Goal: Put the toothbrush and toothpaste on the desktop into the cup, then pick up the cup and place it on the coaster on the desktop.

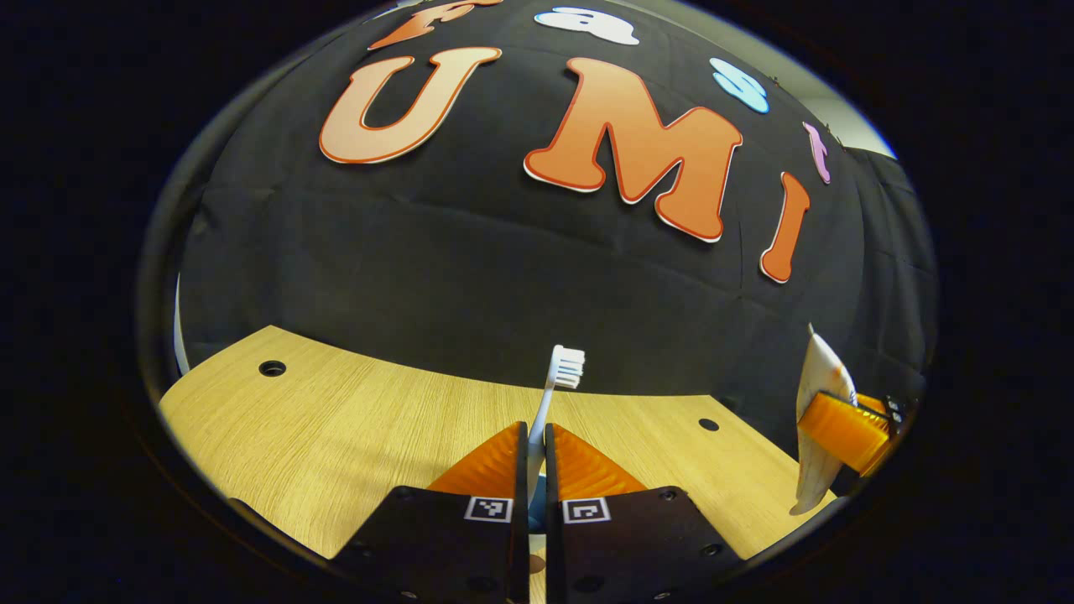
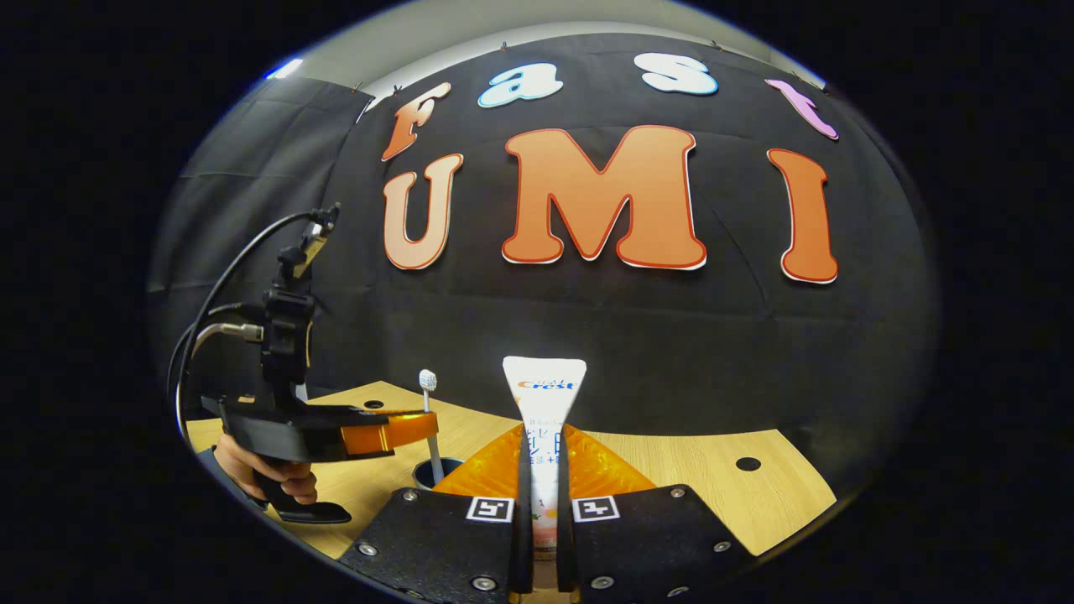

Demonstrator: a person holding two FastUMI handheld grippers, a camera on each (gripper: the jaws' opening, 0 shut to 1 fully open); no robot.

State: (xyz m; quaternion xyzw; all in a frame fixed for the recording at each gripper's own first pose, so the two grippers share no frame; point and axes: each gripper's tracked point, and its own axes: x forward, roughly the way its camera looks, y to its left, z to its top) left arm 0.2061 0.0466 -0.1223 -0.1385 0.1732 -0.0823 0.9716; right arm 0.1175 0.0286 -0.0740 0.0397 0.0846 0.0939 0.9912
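My left gripper (image 1: 537, 432) is shut on a white toothbrush (image 1: 560, 373), which stands upright with its bristles on top. In the right gripper view the left gripper (image 2: 419, 426) holds the toothbrush (image 2: 429, 394) over a dark cup (image 2: 436, 471), and the handle's lower end reaches down into the cup's mouth. My right gripper (image 2: 541, 436) is shut on a white toothpaste tube (image 2: 544, 390), held upright with its flat crimped end on top. The left gripper view shows that tube (image 1: 818, 377) at the far right, clamped by the right gripper (image 1: 839, 432).
The wooden desktop (image 1: 336, 436) has small round holes (image 1: 272, 367) near its back edge. A hand (image 2: 268, 474) grips the left gripper's handle, and black cables (image 2: 210, 319) loop above it. The booth's black cloth wall stands close behind the desk.
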